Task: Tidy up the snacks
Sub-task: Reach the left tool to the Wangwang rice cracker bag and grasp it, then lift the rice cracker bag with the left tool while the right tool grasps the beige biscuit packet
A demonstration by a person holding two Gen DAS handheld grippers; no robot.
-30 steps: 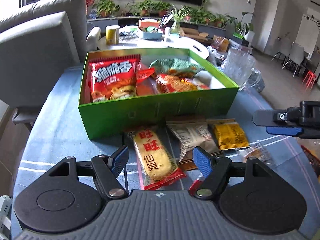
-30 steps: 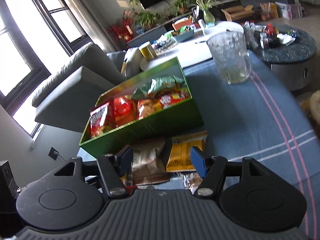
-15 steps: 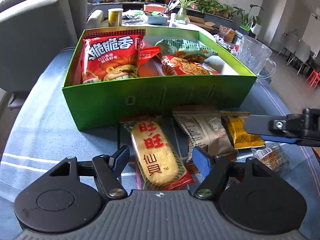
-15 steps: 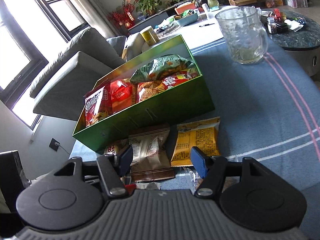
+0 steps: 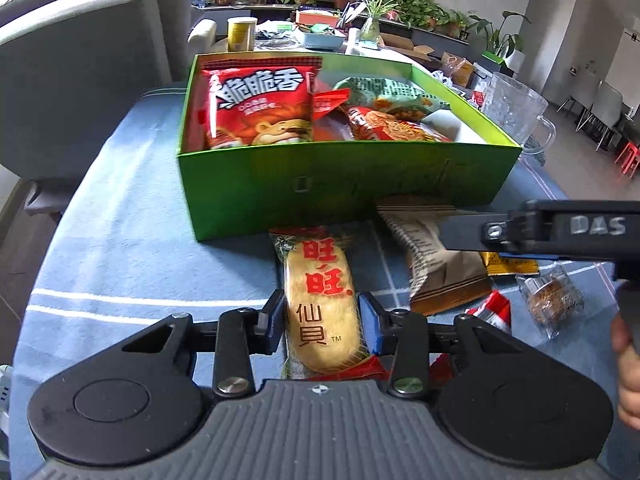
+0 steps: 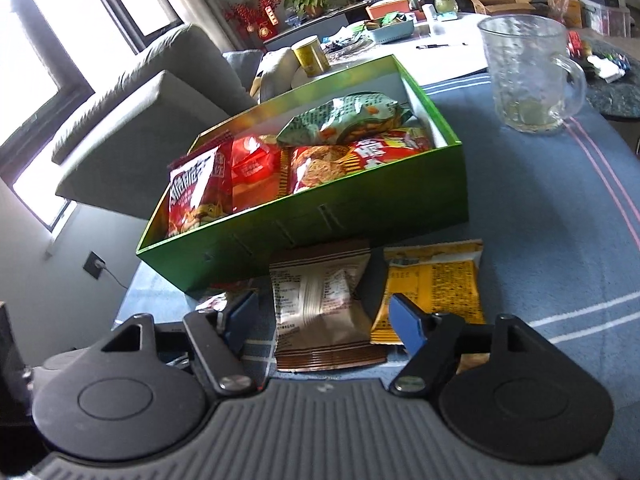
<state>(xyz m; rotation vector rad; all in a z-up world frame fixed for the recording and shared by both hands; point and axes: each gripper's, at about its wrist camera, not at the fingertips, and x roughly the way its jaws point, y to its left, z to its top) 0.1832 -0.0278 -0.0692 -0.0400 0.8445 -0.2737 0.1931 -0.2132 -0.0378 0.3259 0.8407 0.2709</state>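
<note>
A green box [image 5: 340, 184] on the blue tablecloth holds several snack bags, among them a big red one [image 5: 260, 108]. In front of it lies a rice cracker pack [image 5: 320, 296]. My left gripper [image 5: 322, 326] is shut on the rice cracker pack, fingers pressing both its sides. A brown snack bag [image 6: 320, 304] lies between the open jaws of my right gripper [image 6: 324, 322], with a yellow packet [image 6: 434, 284] to its right. The right gripper also shows in the left wrist view [image 5: 560, 236], above the brown bag [image 5: 440, 268].
A glass mug [image 6: 528, 76] stands right of the box. A small clear-wrapped cake [image 5: 550, 300] and a red wrapper [image 5: 490, 312] lie at the right. A grey sofa [image 5: 76, 64] is at the left; a cluttered white table [image 6: 400, 40] stands behind.
My left gripper moved forward and closed on the rice cracker pack. My right gripper moved forward and down so its open jaws straddle the brown bag.
</note>
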